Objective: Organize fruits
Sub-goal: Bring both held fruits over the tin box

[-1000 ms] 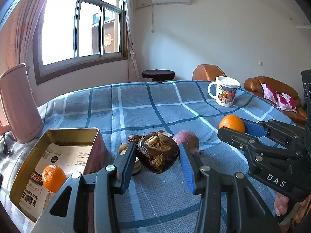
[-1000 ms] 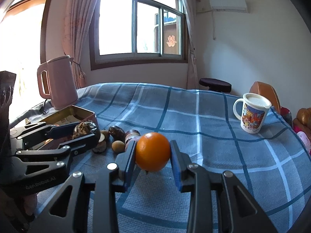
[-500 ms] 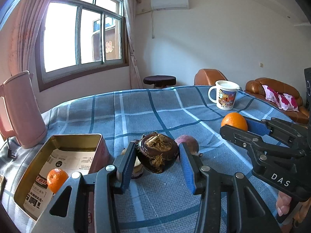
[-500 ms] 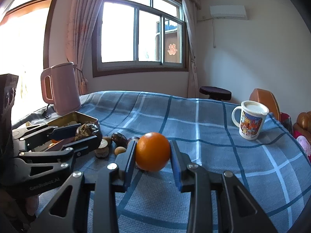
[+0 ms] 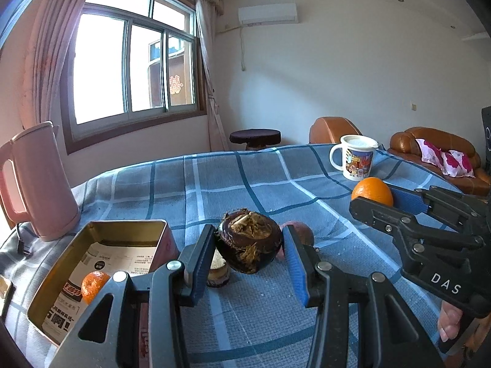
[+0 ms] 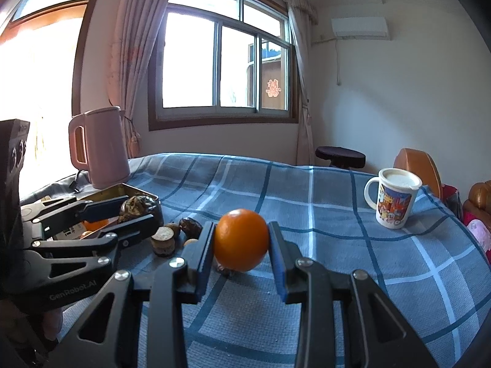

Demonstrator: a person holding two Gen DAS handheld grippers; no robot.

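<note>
Looking through the left wrist view first, the left gripper is clenched on a dark brown round fruit with a dry, rough top, which sits at the centre of the frame between the two blue-padded fingers. Directly behind it, partly hidden, lie a reddish-purple round fruit and a small cut piece with a pale top on the blue checked tablecloth. In the lower left stands an open rectangular metal tin with printed paper at its bottom and one small orange mandarin inside. A pink electric kettle stands at the left edge, beyond the tin. At the right side, the right gripper enters the frame and grasps a bright orange round fruit; a white mug with a colourful picture stands behind it, near the far edge of the table.

In the right wrist view, the right gripper holds the same orange fruit in the centre, both pads pressing its sides. To the left, the left gripper with the dark fruit is over the corner of the tin, and it covers most of the tin's inside. Between the two grippers, several small brown fruits and a cut piece lie on the cloth. The kettle is at the upper left, the mug at the right.
</note>
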